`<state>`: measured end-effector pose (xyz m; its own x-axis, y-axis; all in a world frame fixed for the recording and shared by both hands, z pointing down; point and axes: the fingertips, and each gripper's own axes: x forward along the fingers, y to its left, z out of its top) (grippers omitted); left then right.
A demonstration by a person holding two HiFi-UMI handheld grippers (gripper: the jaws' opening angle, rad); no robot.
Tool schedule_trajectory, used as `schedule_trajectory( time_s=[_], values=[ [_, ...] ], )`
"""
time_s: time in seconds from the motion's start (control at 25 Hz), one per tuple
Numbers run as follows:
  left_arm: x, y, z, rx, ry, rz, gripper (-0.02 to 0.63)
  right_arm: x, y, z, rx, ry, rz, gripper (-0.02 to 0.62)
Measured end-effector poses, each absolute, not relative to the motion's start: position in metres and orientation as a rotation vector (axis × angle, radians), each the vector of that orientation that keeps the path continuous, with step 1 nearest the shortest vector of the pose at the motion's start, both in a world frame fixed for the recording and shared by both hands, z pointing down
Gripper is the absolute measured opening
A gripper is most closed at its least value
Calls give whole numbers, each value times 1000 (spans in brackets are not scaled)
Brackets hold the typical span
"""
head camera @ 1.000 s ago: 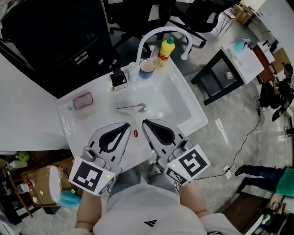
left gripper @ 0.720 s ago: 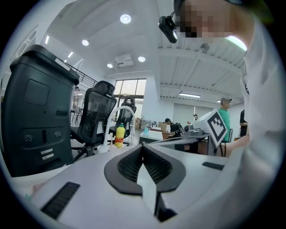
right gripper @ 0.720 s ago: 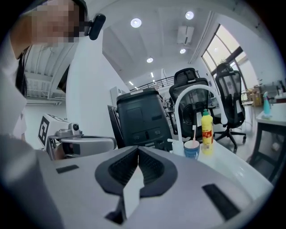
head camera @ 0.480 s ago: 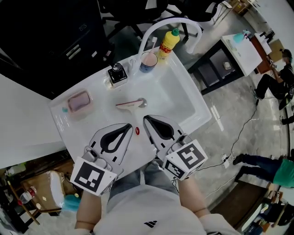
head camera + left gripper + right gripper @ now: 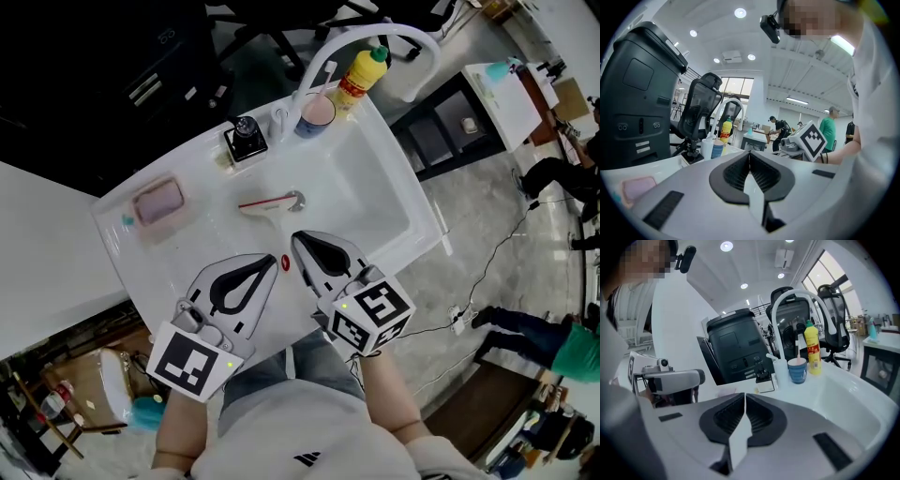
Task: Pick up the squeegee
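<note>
Hovering: left tongs point(image 5: 269, 264) & right tongs point(image 5: 298, 242) both closed tight, empty, over near rim of sink point(image 5: 361, 183) | squeegee point(image 5: 268, 203) lying flat in basin, near, ahead of tips | risk: shut jaws nudging it instead of gripping (slick basin), thin handle prob. skidding away

Left gripper point(image 5: 272, 262): a flat, light grey, teardrop-shaped body with black ribbed pads point(image 5: 737, 172) lining a dark opening. Right gripper point(image 5: 297, 241): same build.

The left cube point(image 5: 190, 362), at the gripper's 7 o'clock end, is white with black square markers and has a small green light point(image 5: 228, 365) on its edge. The right cube point(image 5: 368, 313), at the 5 o'clock end, matches it.

Clothing: a white short-sleeved shirt point(image 5: 300, 427) with a small dark logo point(image 5: 306, 457) at 6 o'clock, and blue-grey trousers point(image 5: 281, 361). A black camera point(image 5: 769, 27) is worn on the head.
</note>
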<state>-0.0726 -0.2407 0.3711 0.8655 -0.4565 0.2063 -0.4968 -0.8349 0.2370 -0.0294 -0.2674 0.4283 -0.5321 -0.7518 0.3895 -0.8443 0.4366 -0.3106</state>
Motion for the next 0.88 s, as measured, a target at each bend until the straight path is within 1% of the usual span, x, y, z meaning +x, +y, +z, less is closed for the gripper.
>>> schedule_trajectory(
  time_s=[0.2,0.36,0.88],
  values=[
    [-73,-244,383,2751,-706,226,14,-31,-273,453,1379,-2438,763,21],
    [-73,-247,391,2731,-694,222,14,-33,-275,474,1342,-2390,804,54],
    [-79,-258,412,2703,-677,233,14,-36,-287,530,1303,-2261,885,57]
  ],
)
